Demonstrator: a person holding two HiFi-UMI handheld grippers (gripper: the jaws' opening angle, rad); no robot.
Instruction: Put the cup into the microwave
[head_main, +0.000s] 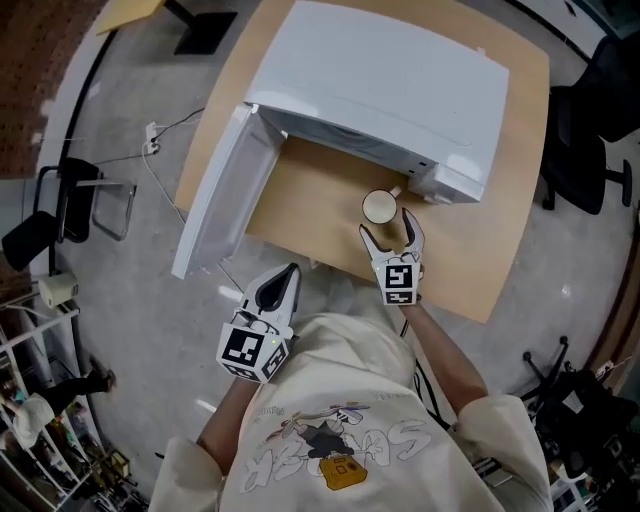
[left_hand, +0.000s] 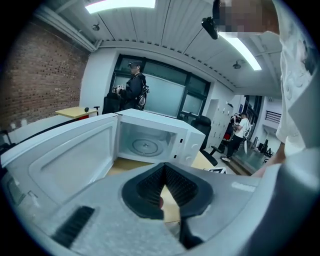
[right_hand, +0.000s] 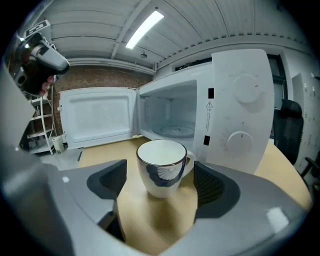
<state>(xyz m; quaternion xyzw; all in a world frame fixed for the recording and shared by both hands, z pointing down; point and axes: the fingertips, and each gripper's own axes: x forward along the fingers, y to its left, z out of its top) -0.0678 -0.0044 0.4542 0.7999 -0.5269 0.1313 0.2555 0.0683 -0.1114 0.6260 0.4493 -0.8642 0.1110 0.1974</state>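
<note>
**Cup stands on the table before the open microwave**

In the head view, we see a white, box-shaped microwave (head_main: 400, 90) on a pale wooden table (head_main: 490, 260). Its door (head_main: 215, 190) is swung wide open to the left. The cup (head_main: 379, 207) stands upright on the table, just in front of the control side of the oven and not inside it. The right gripper (head_main: 392, 238) points at the cup, with one finger on each side of it. The left gripper (head_main: 277, 287) hangs beside the table edge, near the door, with its grey tips together.

In the left gripper view, the ribbed black pads (left_hand: 182, 185) meet at their tips and we see nothing between them. Beyond them, the oven cavity shows a round glass plate (left_hand: 145, 146).

In the right gripper view, the cup (right_hand: 161, 172) is round, glossy and white, with a thin dark rim and a dark blue fan pattern on its side. It stands between the wide-spread fingers. The textured pads (right_hand: 209, 186) are apart from its wall on both sides. Two round knobs (right_hand: 246, 88) sit on the smooth white panel.
</note>
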